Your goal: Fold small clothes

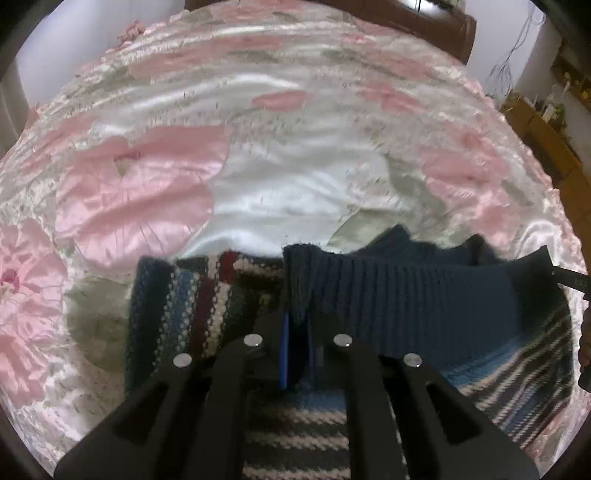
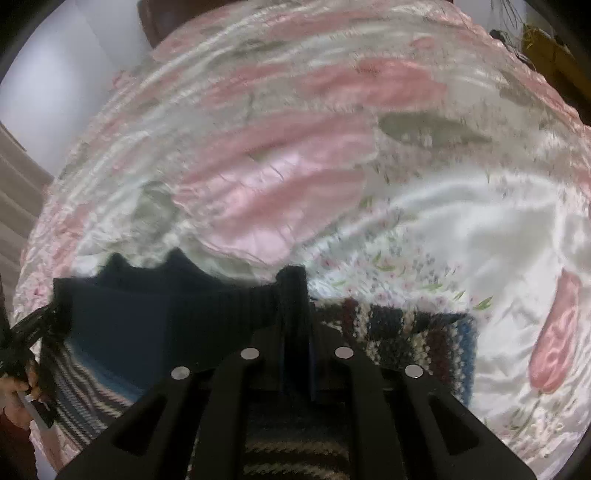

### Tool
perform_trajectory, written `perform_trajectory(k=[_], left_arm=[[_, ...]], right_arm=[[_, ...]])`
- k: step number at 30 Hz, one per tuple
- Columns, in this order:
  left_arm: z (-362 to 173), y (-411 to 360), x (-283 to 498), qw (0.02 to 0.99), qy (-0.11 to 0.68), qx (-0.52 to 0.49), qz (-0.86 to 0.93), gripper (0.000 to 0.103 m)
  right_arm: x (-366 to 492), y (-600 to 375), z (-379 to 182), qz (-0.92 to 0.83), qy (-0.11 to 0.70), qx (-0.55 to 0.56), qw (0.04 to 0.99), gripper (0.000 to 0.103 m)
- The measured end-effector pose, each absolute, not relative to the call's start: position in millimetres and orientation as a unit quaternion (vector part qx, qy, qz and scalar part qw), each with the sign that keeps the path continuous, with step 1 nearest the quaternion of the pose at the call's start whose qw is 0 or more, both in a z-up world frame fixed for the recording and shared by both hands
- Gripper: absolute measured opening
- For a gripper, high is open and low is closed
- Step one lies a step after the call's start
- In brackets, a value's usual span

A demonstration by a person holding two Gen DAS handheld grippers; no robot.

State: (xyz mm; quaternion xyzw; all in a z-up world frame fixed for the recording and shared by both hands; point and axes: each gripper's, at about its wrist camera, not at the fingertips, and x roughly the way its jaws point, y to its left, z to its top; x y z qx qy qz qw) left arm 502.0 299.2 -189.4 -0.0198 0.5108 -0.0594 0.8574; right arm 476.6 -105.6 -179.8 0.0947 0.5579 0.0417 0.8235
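Observation:
A small striped knit sweater (image 1: 207, 295) with a dark blue ribbed band (image 1: 406, 291) is held up over the bed. My left gripper (image 1: 297, 332) is shut on the left corner of the ribbed band. My right gripper (image 2: 293, 332) is shut on the band's (image 2: 147, 317) other corner, with the striped sleeve (image 2: 413, 332) hanging to its right. The band stretches between the two grippers. Striped knit body (image 1: 303, 424) hangs below the fingers. The far tip of my right gripper (image 1: 569, 278) shows at the right edge of the left wrist view.
A satin bedspread (image 1: 258, 166) with pink flowers covers the bed (image 2: 295, 184) under the sweater. A dark wooden headboard (image 1: 424, 22) lies at the far end. Wooden shelves (image 1: 546, 133) stand to the right. A hand (image 2: 18, 398) shows at the left edge.

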Motion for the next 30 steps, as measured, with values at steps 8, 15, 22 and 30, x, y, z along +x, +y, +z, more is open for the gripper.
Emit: perform_trajectory(k=[8, 15, 22, 30], left_arm=[[-161.2, 313.7, 479.9, 0.865, 0.500, -0.026, -0.046, 0.028], [-136.4, 369.0, 388.1, 0.854, 0.517, -0.026, -0.046, 0.047], [-152.3, 387.0, 321.6, 0.847, 0.528, -0.022, -0.056, 0.047], [-171.7, 377.4, 324.6, 0.831, 0.554, -0.030, -0.040, 0.012]], right_arm=[[451.5, -118.2, -158.1, 0.031, 0.555, 0.095, 0.826, 0.042], [339.8, -139.8, -114.4, 0.087, 0.563, 0.069, 0.819, 0.060], [266.4, -143.3, -139.1, 0.113, 0.601, 0.066, 0.789, 0.060], [263.4, -148.0, -153.8, 0.115, 0.609, 0.084, 0.780, 0.022]])
